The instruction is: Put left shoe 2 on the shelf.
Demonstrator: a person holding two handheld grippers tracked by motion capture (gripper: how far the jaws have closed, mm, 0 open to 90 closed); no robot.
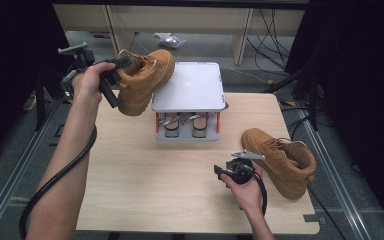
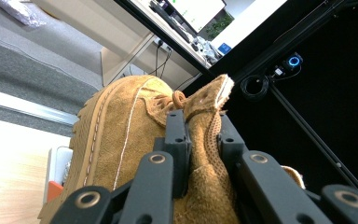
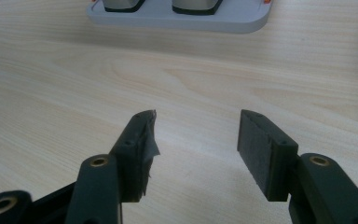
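A boot is held aloft by the left tongs at the grey rack.

The counter (image 1: 180, 190) carries a two-tier rack (image 1: 190, 87), its lower tier holding two shoes toe-out. One tan boot (image 1: 142, 82) is gripped at its collar by the left tongs (image 1: 115, 75), toe over the top shelf, likely for placing. Its mate (image 1: 280, 160) lies right, beside the open, empty right tongs (image 3: 196, 154).

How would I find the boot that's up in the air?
Find the grey stand at the table's far edge. The boot tilts at its left corner, pinched by the left hand-held gripper. The other boot lies flat on the table.
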